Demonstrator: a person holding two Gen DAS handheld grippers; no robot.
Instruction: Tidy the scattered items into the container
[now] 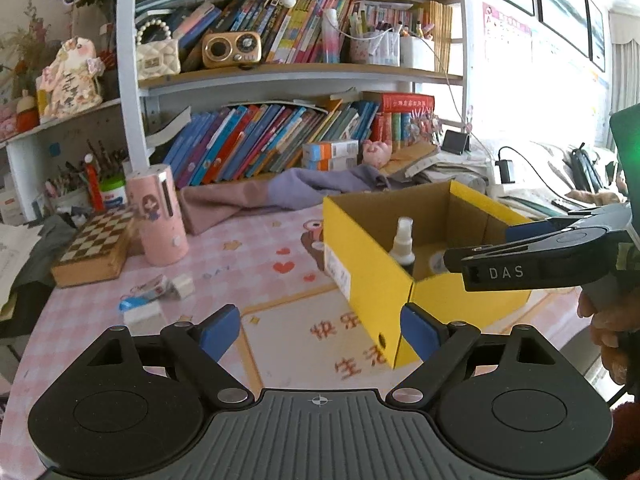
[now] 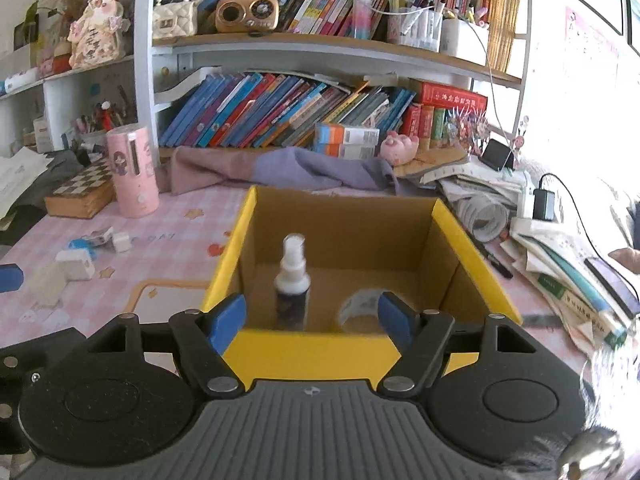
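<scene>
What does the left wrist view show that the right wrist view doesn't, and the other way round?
Only the left wrist view shows the right hand-held gripper from the side, reaching over the yellow cardboard box, with the person's hand holding it. Only the right wrist view shows the charger and the stacked papers right of the box. Both show the spray bottle standing inside the box, the tape roll beside it, and the small white items scattered on the pink tablecloth.

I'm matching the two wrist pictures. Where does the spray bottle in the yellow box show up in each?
Left wrist: spray bottle right of centre, inside the yellow box.
Right wrist: centre, at the left of the box floor.
Shared landmark: pink canister, left of the box in both.
</scene>
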